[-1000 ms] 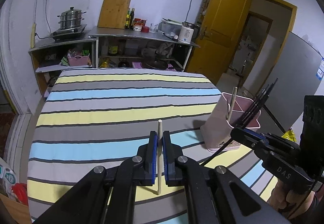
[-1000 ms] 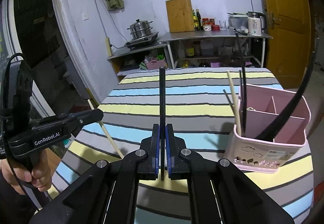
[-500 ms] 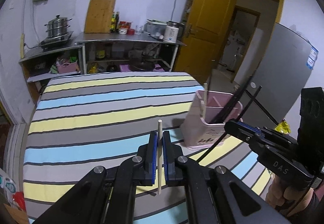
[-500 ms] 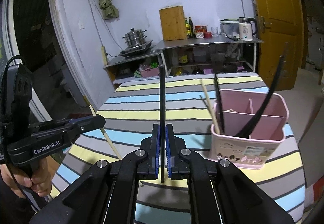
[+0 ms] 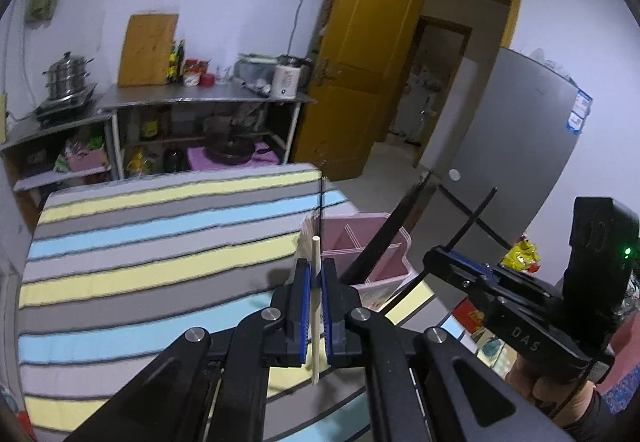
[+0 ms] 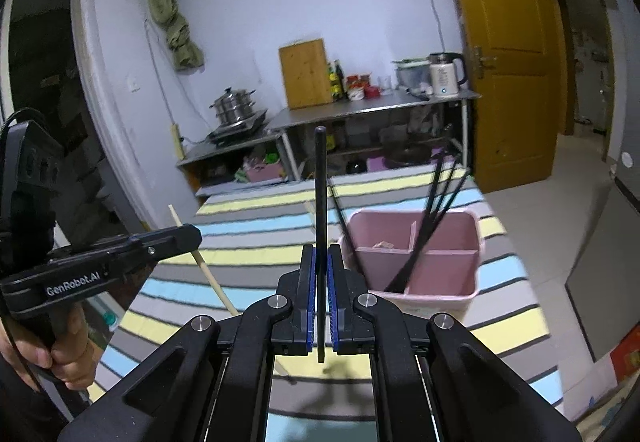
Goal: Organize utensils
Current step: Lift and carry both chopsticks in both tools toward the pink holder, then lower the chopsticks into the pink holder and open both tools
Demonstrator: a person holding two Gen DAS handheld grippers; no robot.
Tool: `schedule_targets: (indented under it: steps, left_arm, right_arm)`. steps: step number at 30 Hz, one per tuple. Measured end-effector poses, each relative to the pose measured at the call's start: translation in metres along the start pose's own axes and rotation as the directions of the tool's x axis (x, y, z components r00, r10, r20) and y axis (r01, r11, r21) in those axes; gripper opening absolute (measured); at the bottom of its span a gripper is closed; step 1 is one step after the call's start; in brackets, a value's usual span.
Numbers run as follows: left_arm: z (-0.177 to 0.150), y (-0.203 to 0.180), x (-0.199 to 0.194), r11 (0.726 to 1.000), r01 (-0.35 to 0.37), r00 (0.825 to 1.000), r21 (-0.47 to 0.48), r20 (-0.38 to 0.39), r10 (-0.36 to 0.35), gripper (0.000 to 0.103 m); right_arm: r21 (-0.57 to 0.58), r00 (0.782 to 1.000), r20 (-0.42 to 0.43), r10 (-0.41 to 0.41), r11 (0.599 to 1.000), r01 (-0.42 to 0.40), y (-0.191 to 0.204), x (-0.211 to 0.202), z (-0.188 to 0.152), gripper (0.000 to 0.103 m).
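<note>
Grippers both hover above the striped table (image 5: 140, 242), near the pink holder (image 6: 448, 282). Left gripper (image 5: 315, 274) is clamped on a wooden chopstick (image 5: 315, 306); right gripper (image 6: 321, 262) pinches a black chopstick (image 6: 320, 202). More black chopsticks (image 6: 432, 210) stand in the holder.
</note>
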State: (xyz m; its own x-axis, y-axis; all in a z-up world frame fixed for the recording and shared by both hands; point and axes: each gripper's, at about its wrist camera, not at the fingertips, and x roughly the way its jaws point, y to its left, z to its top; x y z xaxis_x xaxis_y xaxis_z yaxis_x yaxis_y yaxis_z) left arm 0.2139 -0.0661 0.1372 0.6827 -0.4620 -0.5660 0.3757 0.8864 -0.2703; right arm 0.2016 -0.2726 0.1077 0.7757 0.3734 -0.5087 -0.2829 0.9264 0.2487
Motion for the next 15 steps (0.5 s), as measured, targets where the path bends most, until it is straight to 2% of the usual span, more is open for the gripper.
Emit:
schedule_targets:
  steps: [8, 15]
  left_arm:
    - [0.043, -0.022, 0.006, 0.999, 0.037, 0.998, 0.030, 0.057, -0.039, 0.005]
    - [0.070, -0.026, 0.024, 0.999, 0.036, 0.996, 0.030, 0.076, -0.038, 0.005]
  right_arm:
    - [0.025, 0.996, 0.084, -0.042, 0.999, 0.040, -0.022, -0.016, 0.027, 0.005]
    - [0.045, 0.989, 0.126, -0.073, 0.997, 0.068, -0.033, -0.014, 0.044, 0.005]
